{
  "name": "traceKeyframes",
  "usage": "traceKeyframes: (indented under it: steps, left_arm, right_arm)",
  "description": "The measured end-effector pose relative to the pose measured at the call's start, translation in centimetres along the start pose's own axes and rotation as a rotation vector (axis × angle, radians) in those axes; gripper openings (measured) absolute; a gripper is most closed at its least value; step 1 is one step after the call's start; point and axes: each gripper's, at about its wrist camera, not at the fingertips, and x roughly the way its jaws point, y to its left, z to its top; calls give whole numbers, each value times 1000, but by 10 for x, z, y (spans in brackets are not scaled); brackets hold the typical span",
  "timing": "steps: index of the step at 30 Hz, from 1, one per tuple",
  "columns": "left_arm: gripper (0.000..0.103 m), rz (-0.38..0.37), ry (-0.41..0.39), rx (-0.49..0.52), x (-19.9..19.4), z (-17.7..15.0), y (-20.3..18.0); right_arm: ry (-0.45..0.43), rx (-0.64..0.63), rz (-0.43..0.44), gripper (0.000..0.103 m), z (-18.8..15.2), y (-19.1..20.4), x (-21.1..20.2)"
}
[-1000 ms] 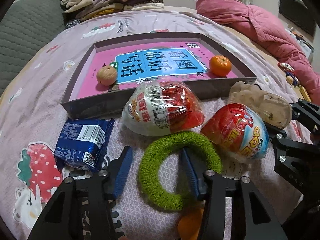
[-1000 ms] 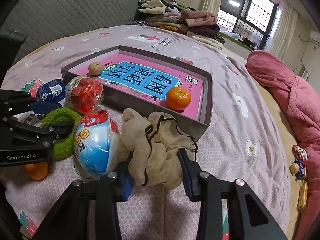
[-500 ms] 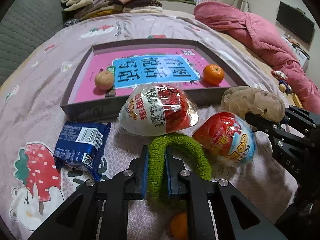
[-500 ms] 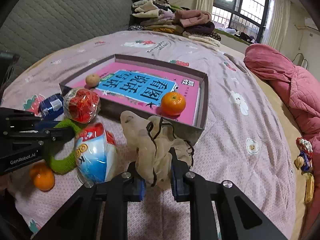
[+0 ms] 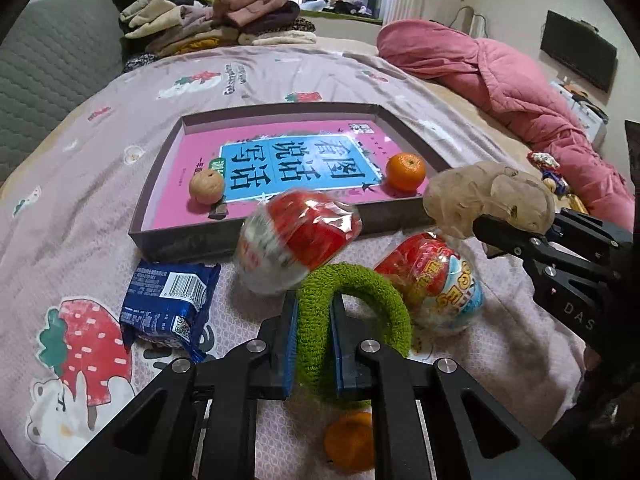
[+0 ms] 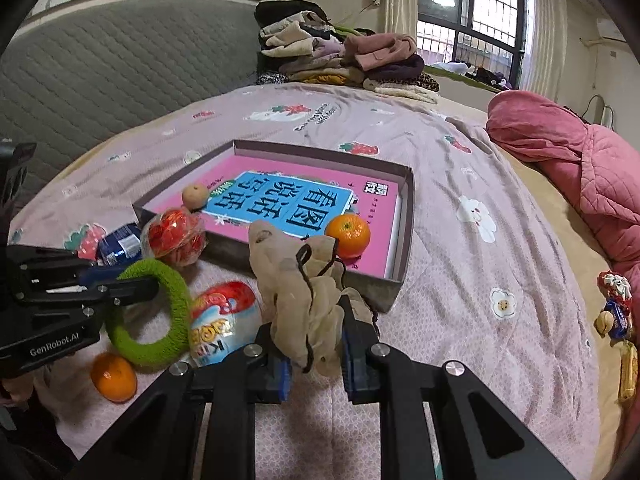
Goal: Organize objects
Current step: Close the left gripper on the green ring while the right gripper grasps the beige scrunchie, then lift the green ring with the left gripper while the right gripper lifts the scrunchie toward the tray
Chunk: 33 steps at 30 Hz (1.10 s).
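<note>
My left gripper [image 5: 314, 320] is shut on the left side of a fuzzy green ring [image 5: 372, 292], which hangs lifted off the bedspread; the same green ring [image 6: 160, 312] shows at the left of the right wrist view. My right gripper [image 6: 314, 332] is shut on a crumpled beige fabric pouch [image 6: 304, 280] with a dark cord, raised above the bed; the pouch [image 5: 488, 200] shows at the right of the left wrist view. Behind them lies a shallow grey box [image 5: 184, 240] with a pink book, an orange [image 5: 405, 171] and a tan round fruit [image 5: 206, 186] inside.
On the bedspread lie two wrapped egg-shaped toys [image 5: 296, 240] [image 5: 436, 284], a blue snack packet [image 5: 168, 304] and a loose orange [image 5: 350, 442]. Folded clothes [image 5: 212, 28] are stacked at the far end. A pink quilt [image 5: 512, 80] lies to the right, and small toys [image 6: 616, 312] near the right edge.
Both grippers went from open to shut, the left on the green ring, the right on the beige pouch. Both have since risen, lifting their things off the bedspread.
</note>
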Motion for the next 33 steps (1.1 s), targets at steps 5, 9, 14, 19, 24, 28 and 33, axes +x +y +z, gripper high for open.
traceKeyframes:
  steps: [5,9,14,19,24,28,33]
  left_arm:
    - [14,6,-41,4,-12,2,1]
    - [14,12,-63,-5,-19,4,5]
    - [14,18,-88,-21,-25,8,10]
    - [14,23,-108,-30,-31,10,14]
    - [14,24,-127,-34,-37,13,17]
    - [14,35,-149,-39,-42,15,19]
    - [14,50,-165,-54,-45,19,22]
  right_arm:
    - [-30,3,11,19,6,4,-5]
    - [-50,11,23,19,10,6,-9]
    - [-79,24,36,19,18,10,-14]
    - [-92,34,65,19,24,16,-16]
    - [-80,54,94,19,26,20,-12]
    - [-81,72,107,19,28,19,-11]
    - [-96,88,114,19,31,22,-12]
